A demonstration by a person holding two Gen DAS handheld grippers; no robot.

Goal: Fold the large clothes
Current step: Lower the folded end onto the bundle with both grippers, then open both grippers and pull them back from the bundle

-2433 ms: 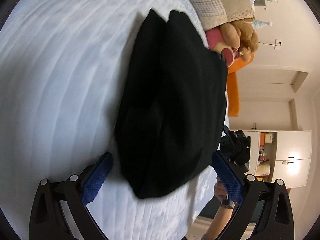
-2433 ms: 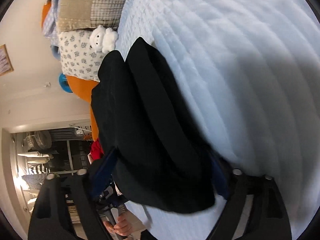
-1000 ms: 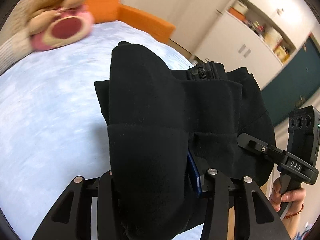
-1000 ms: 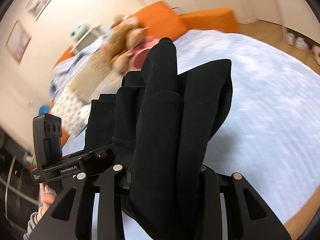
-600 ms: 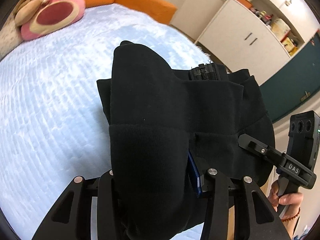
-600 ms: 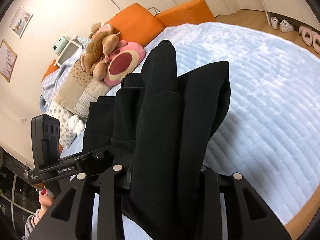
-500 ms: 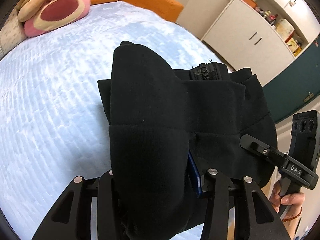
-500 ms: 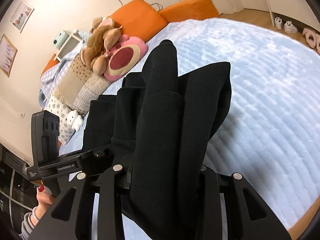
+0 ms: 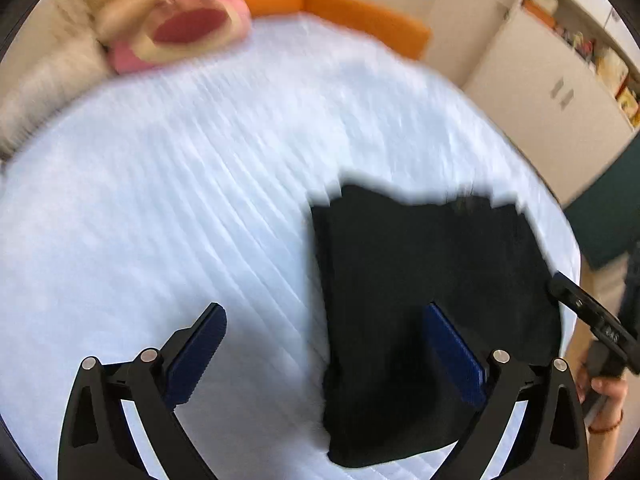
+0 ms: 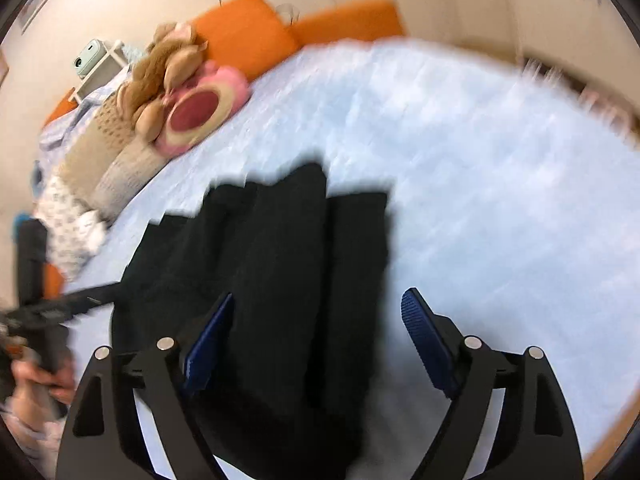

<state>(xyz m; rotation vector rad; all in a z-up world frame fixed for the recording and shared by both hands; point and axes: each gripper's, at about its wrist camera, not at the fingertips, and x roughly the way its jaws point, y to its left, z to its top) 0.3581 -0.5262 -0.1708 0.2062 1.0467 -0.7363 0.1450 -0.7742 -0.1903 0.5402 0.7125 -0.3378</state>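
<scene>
The black garment [image 9: 420,288] lay folded on the pale blue quilted bed [image 9: 180,208], near the bed's edge by the wardrobe side. In the left wrist view its long axis ran from the near rim of the bed away toward the orange headboard [image 9: 360,12], with the far end stepped and uneven; a bit of what may be a zipper showed at that far edge, too blurred to be sure. In the right wrist view the same bundle [image 10: 280,280] showed as several lengthwise folds lying side by side, pointing toward the pillows [image 10: 116,168] and the plush toys [image 10: 188,96].

The left tool [image 9: 324,354] was opening, its jaws wide apart; the right pad overlapped the cloth in the picture while the left pad stood over bare quilt, and neither pressed on the fabric. The right tool [image 10: 316,344] was opening too, with the garment's near end between the pads but released.

Both pictures were smeared by motion. The garment's near end was hidden behind the tool frames. A hand [image 9: 604,396] gripping the other tool's handle was cut off at the frame edge.
</scene>
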